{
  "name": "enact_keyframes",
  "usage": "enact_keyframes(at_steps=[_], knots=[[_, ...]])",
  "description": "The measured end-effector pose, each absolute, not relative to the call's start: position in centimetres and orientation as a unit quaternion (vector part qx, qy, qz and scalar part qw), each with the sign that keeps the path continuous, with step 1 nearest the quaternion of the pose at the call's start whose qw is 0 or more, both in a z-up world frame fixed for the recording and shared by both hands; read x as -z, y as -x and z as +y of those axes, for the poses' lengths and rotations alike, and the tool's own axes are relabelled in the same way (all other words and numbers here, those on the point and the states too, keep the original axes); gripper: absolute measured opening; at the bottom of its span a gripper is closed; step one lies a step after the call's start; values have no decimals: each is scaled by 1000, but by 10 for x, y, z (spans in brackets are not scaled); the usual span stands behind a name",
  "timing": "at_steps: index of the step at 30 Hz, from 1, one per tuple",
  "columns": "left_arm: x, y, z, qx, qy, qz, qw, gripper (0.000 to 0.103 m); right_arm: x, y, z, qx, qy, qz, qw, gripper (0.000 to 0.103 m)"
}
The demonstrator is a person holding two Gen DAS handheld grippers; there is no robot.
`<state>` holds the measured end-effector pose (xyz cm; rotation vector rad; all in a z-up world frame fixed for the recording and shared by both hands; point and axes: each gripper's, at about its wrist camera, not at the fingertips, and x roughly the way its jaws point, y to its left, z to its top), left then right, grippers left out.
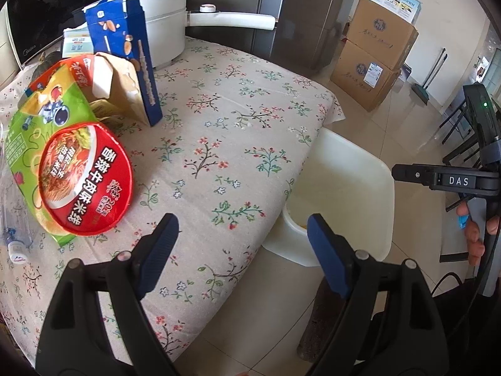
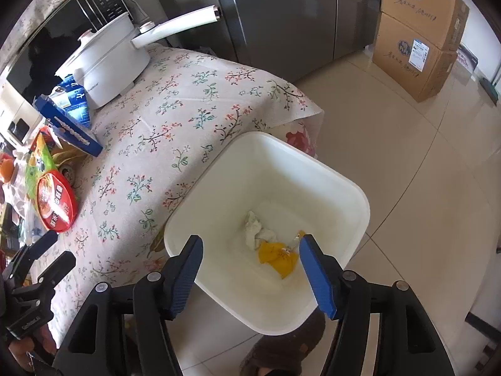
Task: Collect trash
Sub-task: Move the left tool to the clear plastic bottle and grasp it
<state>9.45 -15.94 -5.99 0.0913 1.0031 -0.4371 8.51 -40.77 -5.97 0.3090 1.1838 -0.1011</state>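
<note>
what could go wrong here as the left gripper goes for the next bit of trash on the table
The red noodle lid lies flat on a green wrapper, so the open left gripper might pinch both or slide off the lid. The blue carton stands tilted against torn packaging beside the white pot; a nudge could topple it. The white bin sits close under the table edge, so a drop made too early could land on the tablecloth.

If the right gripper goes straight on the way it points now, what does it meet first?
Probably the inside of the white bin: the right gripper, jaws open and empty, points down into it, toward the yellow wrapper at the bottom. Depth is unclear.
</note>
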Motion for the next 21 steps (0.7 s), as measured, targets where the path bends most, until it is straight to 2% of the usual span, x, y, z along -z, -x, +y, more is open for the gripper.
enact_keyframes(at_steps=[7, 21], knots=[[53, -96, -117, 172, -23, 484, 858, 84, 48, -95, -381, 37, -122, 548, 827, 73], [34, -112, 5, 67, 55, 480, 873, 84, 26, -130, -294, -19, -100, 533, 840, 76]])
